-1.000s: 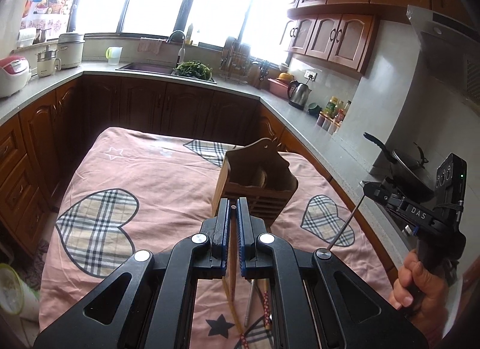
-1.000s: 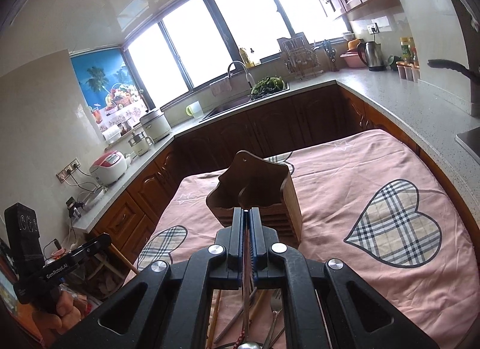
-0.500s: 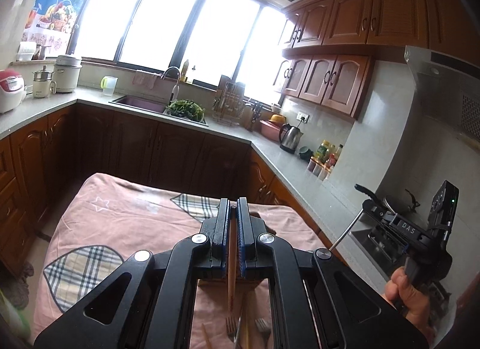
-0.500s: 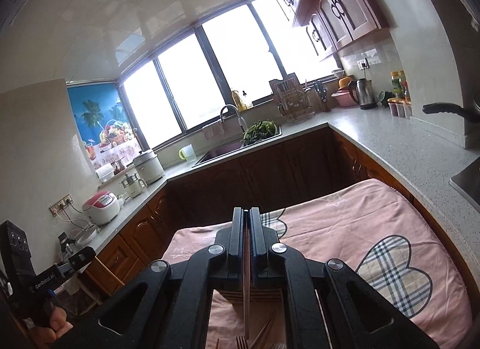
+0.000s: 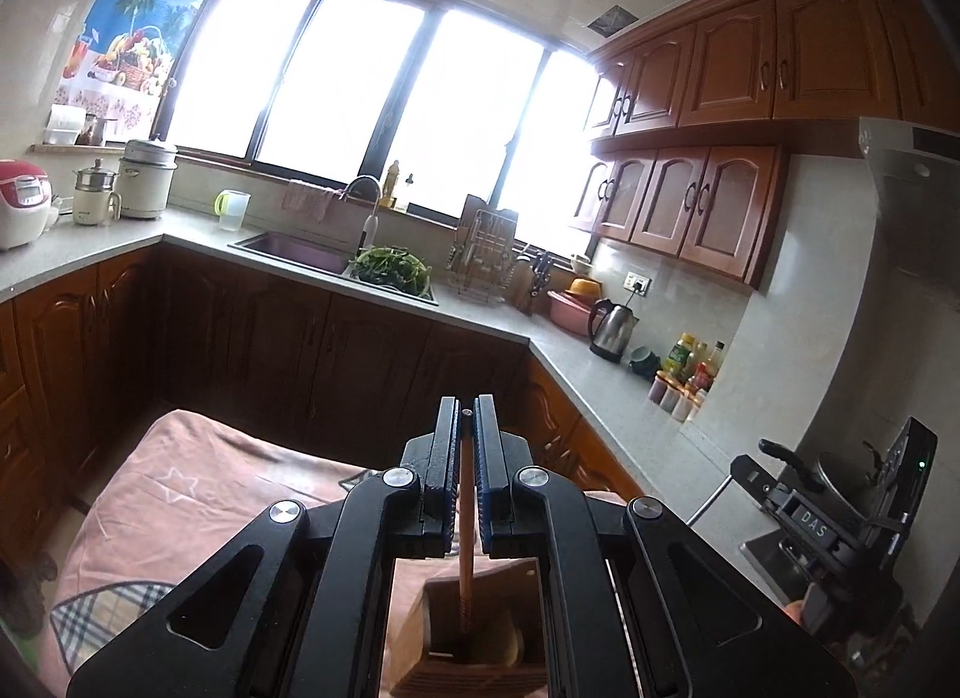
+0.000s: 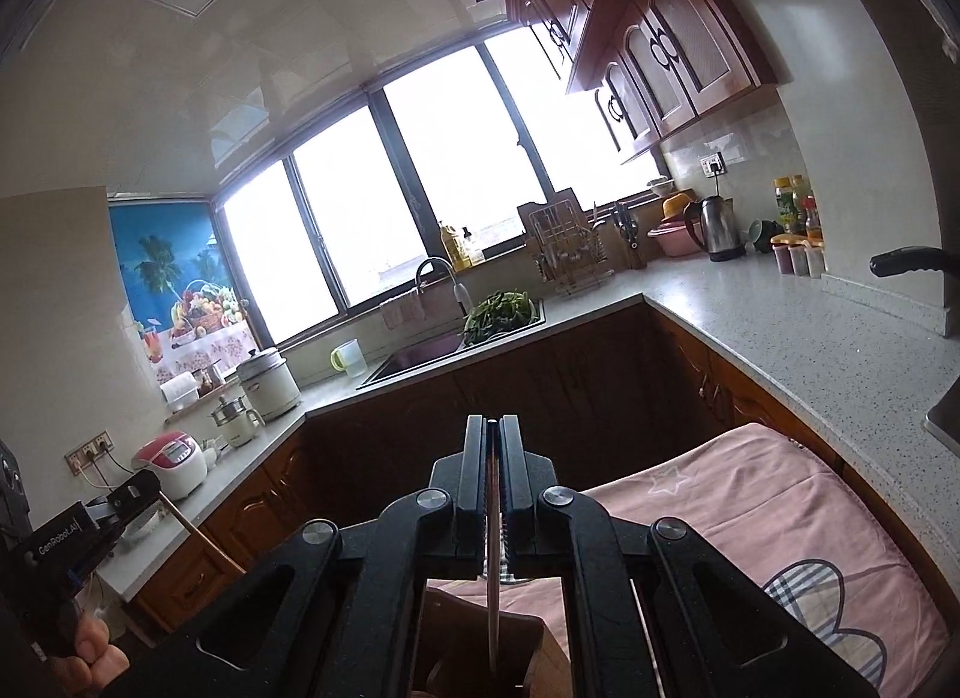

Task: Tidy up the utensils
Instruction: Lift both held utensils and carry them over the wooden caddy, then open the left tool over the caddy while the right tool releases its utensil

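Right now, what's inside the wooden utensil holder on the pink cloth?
The wooden utensil holder shows the wooden chopstick held by the left gripper reaching down into it. Its bottom is hidden by the gripper and shadow.

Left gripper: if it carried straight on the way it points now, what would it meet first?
Probably the dark lower cabinets across the gap beyond the pink-covered table; nothing nearer shows ahead of the left gripper, shut on a wooden chopstick. Depth is uncertain.
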### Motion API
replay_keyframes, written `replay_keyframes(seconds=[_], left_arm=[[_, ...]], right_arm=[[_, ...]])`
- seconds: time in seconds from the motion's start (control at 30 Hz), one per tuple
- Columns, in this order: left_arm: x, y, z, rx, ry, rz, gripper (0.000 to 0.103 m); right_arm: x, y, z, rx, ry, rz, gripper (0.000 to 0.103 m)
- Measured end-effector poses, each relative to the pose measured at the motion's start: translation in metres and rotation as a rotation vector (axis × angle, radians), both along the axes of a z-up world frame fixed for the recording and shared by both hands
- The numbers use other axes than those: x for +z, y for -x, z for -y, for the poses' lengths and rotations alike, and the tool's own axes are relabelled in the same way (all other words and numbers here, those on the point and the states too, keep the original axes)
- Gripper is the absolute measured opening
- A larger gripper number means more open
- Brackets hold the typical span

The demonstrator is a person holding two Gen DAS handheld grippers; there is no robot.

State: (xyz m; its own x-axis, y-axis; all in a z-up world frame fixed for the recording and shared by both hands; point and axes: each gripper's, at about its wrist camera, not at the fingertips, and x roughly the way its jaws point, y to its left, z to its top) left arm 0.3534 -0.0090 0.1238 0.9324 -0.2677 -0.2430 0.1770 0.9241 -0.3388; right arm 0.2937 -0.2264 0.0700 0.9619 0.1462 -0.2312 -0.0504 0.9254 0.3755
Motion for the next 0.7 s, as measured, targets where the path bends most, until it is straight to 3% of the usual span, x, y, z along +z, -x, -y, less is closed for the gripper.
replay_keyframes(seconds=[0.33, 0.57, 0.7], left_arm=[[-0.07, -0.04, 0.01, 0.055, 0.016, -0.102, 0.004], [-0.085, -0.05, 0.025, 0.031, -0.049, -0.145, 0.005], [-0.083, -0.05, 0.024, 0.011, -0.045, -0.151, 0.005]], right_arm=[[-0.067, -0.03, -0.01, 0.02, 0.03, -0.072, 0.004], [-0.077, -0.032, -0.004, 0.019, -0.003, -0.091, 0.004], [-0.078, -0.033, 0.0, 0.017, -0.018, -0.108, 0.005]])
